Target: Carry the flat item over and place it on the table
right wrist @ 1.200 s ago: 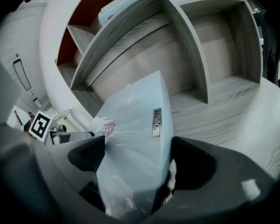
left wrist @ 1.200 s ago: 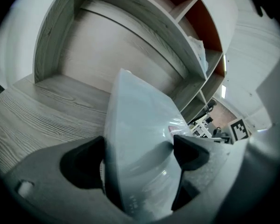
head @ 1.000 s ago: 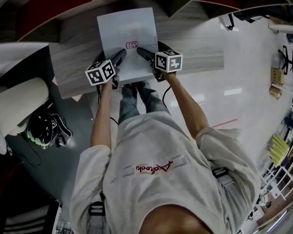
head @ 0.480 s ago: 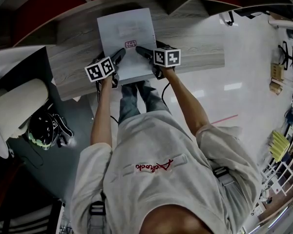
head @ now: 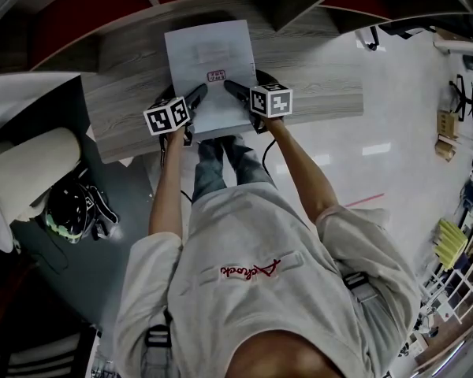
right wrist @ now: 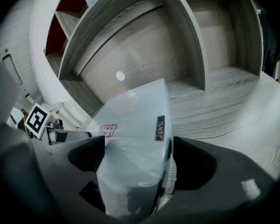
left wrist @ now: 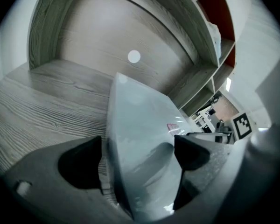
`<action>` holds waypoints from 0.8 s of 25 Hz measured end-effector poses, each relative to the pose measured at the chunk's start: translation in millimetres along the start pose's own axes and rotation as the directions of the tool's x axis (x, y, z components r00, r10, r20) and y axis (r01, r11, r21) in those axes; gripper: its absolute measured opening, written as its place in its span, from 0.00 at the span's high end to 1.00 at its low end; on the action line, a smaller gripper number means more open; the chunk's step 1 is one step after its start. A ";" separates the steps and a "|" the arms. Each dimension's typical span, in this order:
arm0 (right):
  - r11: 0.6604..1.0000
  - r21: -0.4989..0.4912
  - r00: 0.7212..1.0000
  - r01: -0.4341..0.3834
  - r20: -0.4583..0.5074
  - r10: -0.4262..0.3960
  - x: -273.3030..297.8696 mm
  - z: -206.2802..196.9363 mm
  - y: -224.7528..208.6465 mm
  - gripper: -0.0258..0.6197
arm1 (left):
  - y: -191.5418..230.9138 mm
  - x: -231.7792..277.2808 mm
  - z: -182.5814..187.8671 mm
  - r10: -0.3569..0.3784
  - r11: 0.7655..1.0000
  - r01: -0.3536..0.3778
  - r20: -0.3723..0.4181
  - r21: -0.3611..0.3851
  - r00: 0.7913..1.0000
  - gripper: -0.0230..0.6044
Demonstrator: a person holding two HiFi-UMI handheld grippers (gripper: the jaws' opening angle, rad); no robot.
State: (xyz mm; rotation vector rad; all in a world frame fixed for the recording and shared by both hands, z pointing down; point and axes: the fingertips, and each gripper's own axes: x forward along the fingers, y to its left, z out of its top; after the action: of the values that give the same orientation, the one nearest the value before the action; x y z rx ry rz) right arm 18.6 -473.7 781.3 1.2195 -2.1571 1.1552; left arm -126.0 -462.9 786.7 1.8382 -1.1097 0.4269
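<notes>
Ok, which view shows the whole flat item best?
The head view: the flat item shows as a whole rectangle over the table. The left gripper view shows only its near part, warped, between the left tongs; the right gripper view the same in the right tongs, plus an edge label.

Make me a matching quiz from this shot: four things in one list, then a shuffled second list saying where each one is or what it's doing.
Things:
1. flat white item
2. left hand-held gripper
3. right hand-held gripper
4. dark helmet

Places or states:
A. shut on the item's near right part
B. low at the left, off the wooden table
C. over the wooden table, held from both sides
D. shut on the item's near left part

Pairs: 1-C, 2-D, 3-A, 4-B
</notes>
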 end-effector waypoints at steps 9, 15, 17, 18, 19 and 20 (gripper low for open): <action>0.980 -0.185 0.990 0.073 0.135 -0.048 -28.6 29.8 9.3 0.33 | -10.4 -31.0 25.6 0.017 0.991 -0.030 0.095 0.131 0.995 0.18; 0.963 -0.234 0.975 0.136 0.206 -0.088 -43.4 45.0 17.7 0.67 | -22.8 -52.8 43.9 0.015 0.965 -0.067 0.202 0.255 0.979 0.61; 0.962 -0.235 0.972 0.142 0.216 -0.090 -46.6 48.7 20.3 0.78 | -29.2 -61.1 51.8 0.000 0.956 -0.071 0.241 0.284 0.970 0.84; 0.962 -0.233 0.971 0.142 0.221 -0.089 -47.9 50.4 21.7 0.82 | -32.5 -63.8 55.0 -0.008 0.954 -0.069 0.254 0.293 0.967 0.91; 0.963 -0.230 0.970 0.141 0.227 -0.087 -49.2 52.0 23.6 0.86 | -35.6 -65.9 57.6 -0.016 0.952 -0.065 0.262 0.299 0.965 0.96; 0.963 -0.230 0.969 0.139 0.234 -0.083 -50.4 53.5 26.1 0.93 | -38.3 -67.6 59.7 -0.023 0.950 -0.062 0.268 0.305 0.963 0.96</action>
State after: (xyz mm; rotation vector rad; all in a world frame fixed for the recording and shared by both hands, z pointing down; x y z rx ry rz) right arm 26.2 -484.7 704.4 1.3909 -2.2753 0.7082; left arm -139.5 -471.7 690.1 2.2146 -1.3022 0.3887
